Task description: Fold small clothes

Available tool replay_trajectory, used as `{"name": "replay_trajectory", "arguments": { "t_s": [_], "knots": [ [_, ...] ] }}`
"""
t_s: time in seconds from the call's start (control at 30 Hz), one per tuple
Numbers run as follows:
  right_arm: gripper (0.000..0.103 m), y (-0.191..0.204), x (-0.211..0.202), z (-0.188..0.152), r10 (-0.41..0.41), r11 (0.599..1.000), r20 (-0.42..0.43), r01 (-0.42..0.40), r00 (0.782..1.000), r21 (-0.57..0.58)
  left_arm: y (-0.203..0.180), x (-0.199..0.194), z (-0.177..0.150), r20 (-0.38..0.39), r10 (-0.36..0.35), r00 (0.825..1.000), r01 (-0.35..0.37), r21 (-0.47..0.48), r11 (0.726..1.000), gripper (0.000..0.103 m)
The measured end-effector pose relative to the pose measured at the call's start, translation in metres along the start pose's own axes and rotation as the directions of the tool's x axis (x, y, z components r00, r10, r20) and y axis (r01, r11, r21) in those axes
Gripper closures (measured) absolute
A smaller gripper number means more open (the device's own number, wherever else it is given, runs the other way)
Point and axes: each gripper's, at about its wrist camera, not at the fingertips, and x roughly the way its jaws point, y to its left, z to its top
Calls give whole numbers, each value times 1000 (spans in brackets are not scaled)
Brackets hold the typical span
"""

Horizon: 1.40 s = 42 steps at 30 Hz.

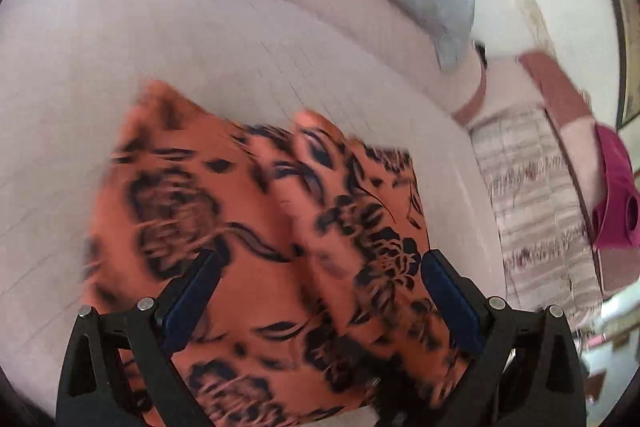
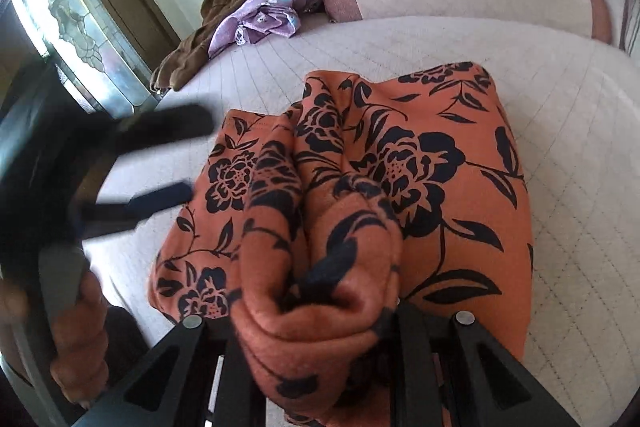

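Near me on the pale quilted bed, my right claw clamps a bunched fold of orange cloth with black flowers. My left claw hangs apart above it, holding nothing.

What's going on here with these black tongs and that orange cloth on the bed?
A person is folding an orange floral garment on a bed, holding a gripper in each hand. The right gripper has a bunched fold of the fabric pinched between its jaws. The left gripper hangs open above the garment, holding nothing. Purple clothing and brown clothing lie at the bed's far corner.
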Motion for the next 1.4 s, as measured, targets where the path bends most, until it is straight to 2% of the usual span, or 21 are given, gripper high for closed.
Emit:
{"name": "replay_trajectory", "arguments": {
  "t_s": [0.07,0.23,0.3,0.37,0.4,0.47,0.5,0.6,0.67,0.77,0.83,0.9,0.93,1.0,1.17,1.23,1.3,1.33,1.4],
  "knots": [
    [83,1,-2,-3,-26,1000,20,26,999,-17,-7,21,7,-54,50,997,-49,12,999,4],
    [80,12,-4,-20,-87,992,75,94,993,-86,-16,39,3,-114,44,993,-37,63,997,5],
    [79,13,-9,-27,-96,988,105,107,990,-108,-17,43,3,-118,43,992,-34,77,996,22],
    [79,16,-10,-32,-103,986,121,118,987,-120,-16,51,5,-150,60,987,-47,91,995,63],
    [79,18,-11,-35,-109,983,129,126,986,-130,-16,55,6,-160,74,984,-59,100,993,65],
    [78,23,-13,-45,-121,976,143,144,982,-161,-21,56,9,-150,90,985,-69,142,988,77],
    [77,26,-13,-48,-129,972,145,154,981,-179,-27,55,12,-140,92,986,-69,166,984,79],
    [78,28,-17,-46,-120,972,137,144,983,-183,-45,29,18,-79,55,995,-32,268,963,81],
    [79,41,-23,-37,-117,967,160,149,980,-205,-52,9,22,-40,25,999,-11,324,946,81],
    [79,65,-40,-25,-91,958,209,143,974,-250,-38,-14,33,-4,-11,1000,11,358,933,81],
    [78,80,-34,-21,-64,953,202,120,977,-279,-7,1,41,-46,27,999,-11,321,947,81],
    [78,85,-7,-22,-34,961,136,70,990,-269,24,28,43,-120,79,990,-45,263,964,81],
    [78,84,12,-24,-24,965,77,43,997,-257,40,42,41,-157,95,983,-57,231,971,81],
    [78,85,33,-29,-17,970,15,21,1000,-242,47,38,41,-146,31,989,-1,202,979,82],
    [78,97,6,-21,12,972,61,3,998,-235,26,3,45,-40,-23,999,34,290,957,82],
    [78,107,-2,-19,12,967,81,9,997,-254,40,10,48,-57,-1,998,16,271,962,82],
    [77,113,16,-23,27,966,39,-16,999,-258,59,30,47,-97,46,994,-24,213,977,82],
    [77,114,29,-28,44,966,5,-41,999,-255,69,35,45,-110,23,994,-3,180,984,82],
    [76,112,47,-37,30,967,-37,-39,999,-253,69,30,46,-93,-8,996,23,154,988,82]
  ]
}}
